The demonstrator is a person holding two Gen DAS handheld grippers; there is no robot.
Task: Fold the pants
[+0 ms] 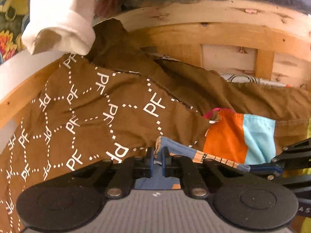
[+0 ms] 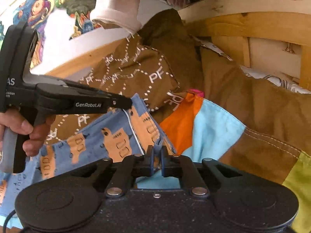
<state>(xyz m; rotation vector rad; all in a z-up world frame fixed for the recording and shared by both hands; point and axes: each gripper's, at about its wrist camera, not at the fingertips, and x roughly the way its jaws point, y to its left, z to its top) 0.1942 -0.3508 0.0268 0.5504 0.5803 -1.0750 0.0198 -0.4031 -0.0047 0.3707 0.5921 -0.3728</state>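
The pants (image 2: 108,139) are blue cloth with a tan block print, lying crumpled at the lower left of the right wrist view. My right gripper (image 2: 157,151) is shut on a raised fold of their edge. My left gripper (image 1: 157,152) is also shut on the pants (image 1: 180,152), pinching a blue corner between its pads. Seen from the right wrist, the left gripper (image 2: 127,104) comes in from the left, held by a hand (image 2: 25,134), its tip on the pants' upper edge. The right gripper (image 1: 262,169) shows at the right edge of the left wrist view, on the same cloth.
Under the pants lies a brown cloth printed with white letters (image 1: 87,106) and a patchwork of orange and light blue (image 1: 233,136), with a green patch (image 2: 299,184). A wooden frame (image 1: 213,33) rises behind. A white sleeve (image 1: 62,19) hangs at upper left.
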